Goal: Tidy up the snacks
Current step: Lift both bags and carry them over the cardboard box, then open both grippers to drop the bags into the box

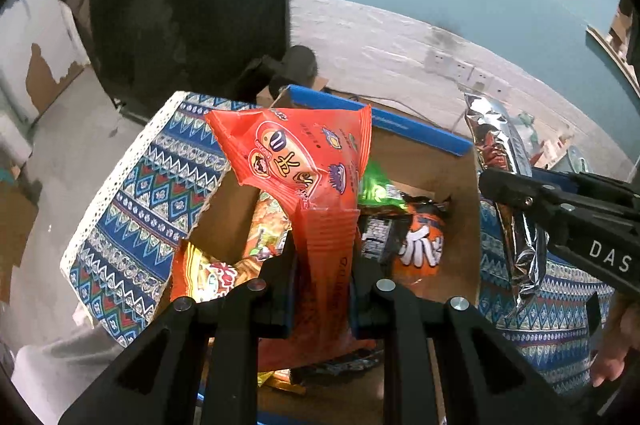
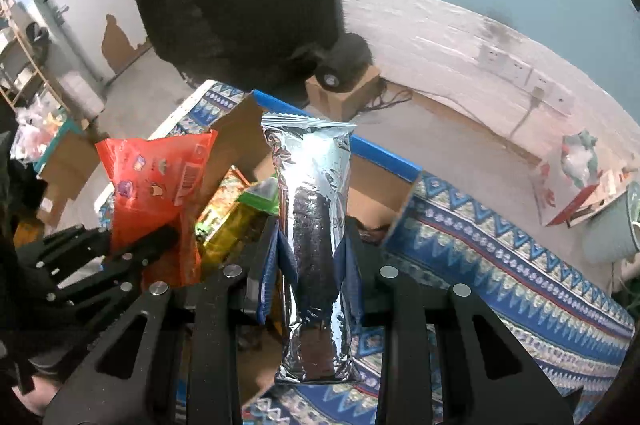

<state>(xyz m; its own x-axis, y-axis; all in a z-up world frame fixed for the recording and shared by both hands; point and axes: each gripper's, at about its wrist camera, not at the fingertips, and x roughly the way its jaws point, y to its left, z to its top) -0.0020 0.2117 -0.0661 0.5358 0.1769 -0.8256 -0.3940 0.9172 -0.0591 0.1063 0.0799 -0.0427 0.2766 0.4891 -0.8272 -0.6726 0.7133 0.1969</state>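
Your left gripper [image 1: 322, 261] is clamped on the crimped end of a red-orange plastic snack packet [image 1: 298, 161], held upright over the open brown cardboard box with blue rim [image 1: 420, 135], among other snack bags. Your right gripper [image 2: 314, 257] pinches a silver foil snack pouch [image 2: 314, 225] upright, above the blue patterned tablecloth [image 2: 500, 265] by the box's right edge.

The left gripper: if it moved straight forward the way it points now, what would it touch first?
Probably the snack packets lying in the open cardboard box. The left gripper, shut on the orange-red plastic snack bag, points down into that box. Depth is unclear, so the box's far wall might come first.
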